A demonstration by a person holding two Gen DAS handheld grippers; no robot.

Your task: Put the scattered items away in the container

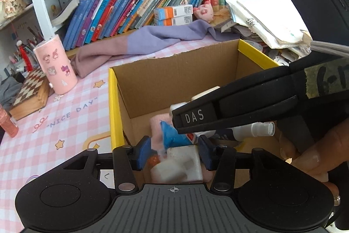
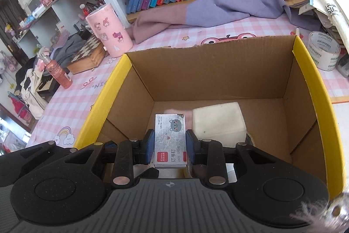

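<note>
our right claw (image 2: 170, 146) is clamped on a small silver staple box (image 2: 170, 141) inside the yellow-edged cardboard box (image 2: 218, 71) on the pink checked counter (image 2: 72, 102); our left claw (image 1: 174, 153) stands apart above a white block (image 1: 181, 164) in it

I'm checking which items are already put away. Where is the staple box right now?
In the right wrist view the staple box sits clamped in the right gripper, over the cardboard box, left of the white block.

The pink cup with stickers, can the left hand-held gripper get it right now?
Probably not yet. The left hand-held gripper points down into the yellow-edged cardboard box, around a white block; the pink sticker-covered cylindrical cup stands outside, off to its left.
</note>
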